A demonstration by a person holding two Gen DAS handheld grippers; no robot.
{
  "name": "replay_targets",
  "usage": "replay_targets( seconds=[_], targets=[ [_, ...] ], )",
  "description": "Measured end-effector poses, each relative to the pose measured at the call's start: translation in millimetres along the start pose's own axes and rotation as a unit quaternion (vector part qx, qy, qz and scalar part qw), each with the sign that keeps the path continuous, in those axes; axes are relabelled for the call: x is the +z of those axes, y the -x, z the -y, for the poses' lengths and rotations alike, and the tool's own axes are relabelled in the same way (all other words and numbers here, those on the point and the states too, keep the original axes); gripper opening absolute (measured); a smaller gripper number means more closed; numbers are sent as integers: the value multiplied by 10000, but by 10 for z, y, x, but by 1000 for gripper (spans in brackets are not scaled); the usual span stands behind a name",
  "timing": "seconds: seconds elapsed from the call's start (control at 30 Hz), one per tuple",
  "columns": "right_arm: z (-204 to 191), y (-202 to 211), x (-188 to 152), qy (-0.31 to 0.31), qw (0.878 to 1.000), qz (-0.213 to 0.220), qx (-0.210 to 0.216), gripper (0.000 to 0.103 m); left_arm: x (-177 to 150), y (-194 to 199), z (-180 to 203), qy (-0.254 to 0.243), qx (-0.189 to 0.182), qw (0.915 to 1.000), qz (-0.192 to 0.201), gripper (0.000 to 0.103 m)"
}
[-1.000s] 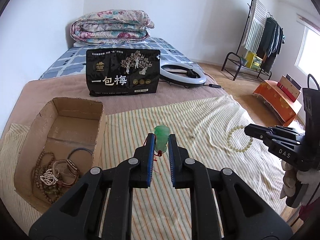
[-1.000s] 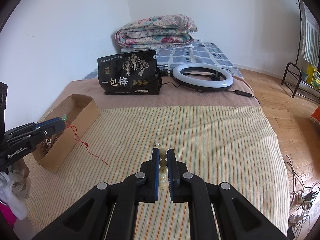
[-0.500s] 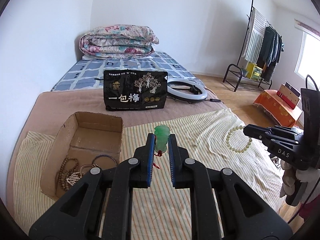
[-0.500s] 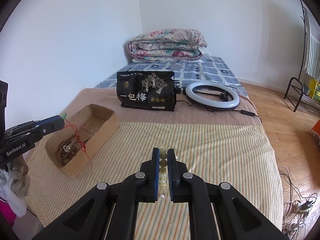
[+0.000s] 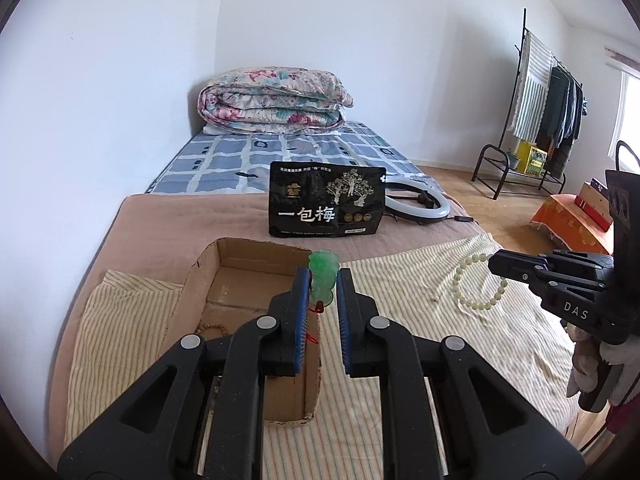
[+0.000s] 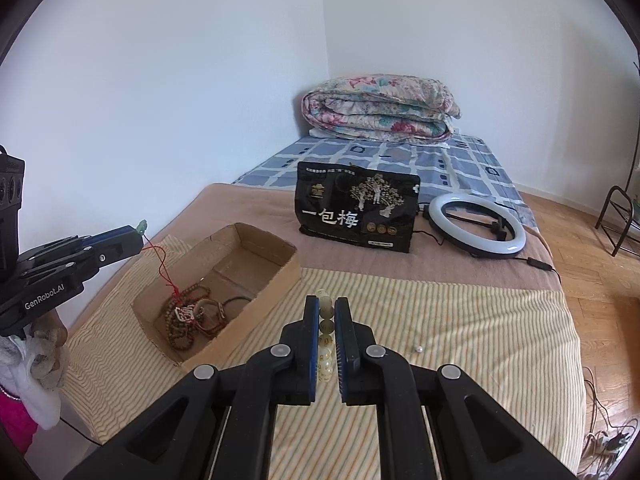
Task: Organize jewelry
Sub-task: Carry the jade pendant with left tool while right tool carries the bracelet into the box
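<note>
- Left gripper point(image 5: 323, 294): fingers closed on the green pendant point(image 5: 323, 276), held above the box point(image 5: 256, 248); its red cord point(image 6: 162, 268) trails down into the box.
- Right gripper point(image 6: 327, 332): fingers clamped on the pale bracelet point(image 6: 326, 320), in the air at 3 o'clock of the box.
- Risk — the cord could tangle with the beads point(image 6: 188, 320) already inside, dragging them out if lifted.
- The bracelet is pinched only by its beads — it may slip and drop on the bed point(image 6: 440, 320).

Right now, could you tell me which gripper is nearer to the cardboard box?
Left. The left gripper hangs directly over the cardboard box, its green pendant's red cord dangling into it. The right gripper, holding the pale bead bracelet, is off to the box's right.
</note>
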State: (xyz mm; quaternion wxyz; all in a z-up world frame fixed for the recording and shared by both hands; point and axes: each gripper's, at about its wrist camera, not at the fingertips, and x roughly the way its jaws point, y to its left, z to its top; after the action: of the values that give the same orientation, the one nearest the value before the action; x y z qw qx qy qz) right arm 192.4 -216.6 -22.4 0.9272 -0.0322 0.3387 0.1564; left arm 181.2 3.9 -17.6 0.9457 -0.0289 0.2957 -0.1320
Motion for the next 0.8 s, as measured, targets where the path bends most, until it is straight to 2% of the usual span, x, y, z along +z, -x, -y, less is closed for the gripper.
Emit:
replay_targets(
  seconds=[0.4, 0.8],
  targets=[
    [-583, -444, 179, 304, 9985, -137, 429, 5, -103, -55, -528, 190, 361, 9991, -76, 12],
    [-860, -978, 291, 381, 9964, -357, 663, 5, -179, -339, -924, 435, 498, 9976, -202, 12]
  ],
)
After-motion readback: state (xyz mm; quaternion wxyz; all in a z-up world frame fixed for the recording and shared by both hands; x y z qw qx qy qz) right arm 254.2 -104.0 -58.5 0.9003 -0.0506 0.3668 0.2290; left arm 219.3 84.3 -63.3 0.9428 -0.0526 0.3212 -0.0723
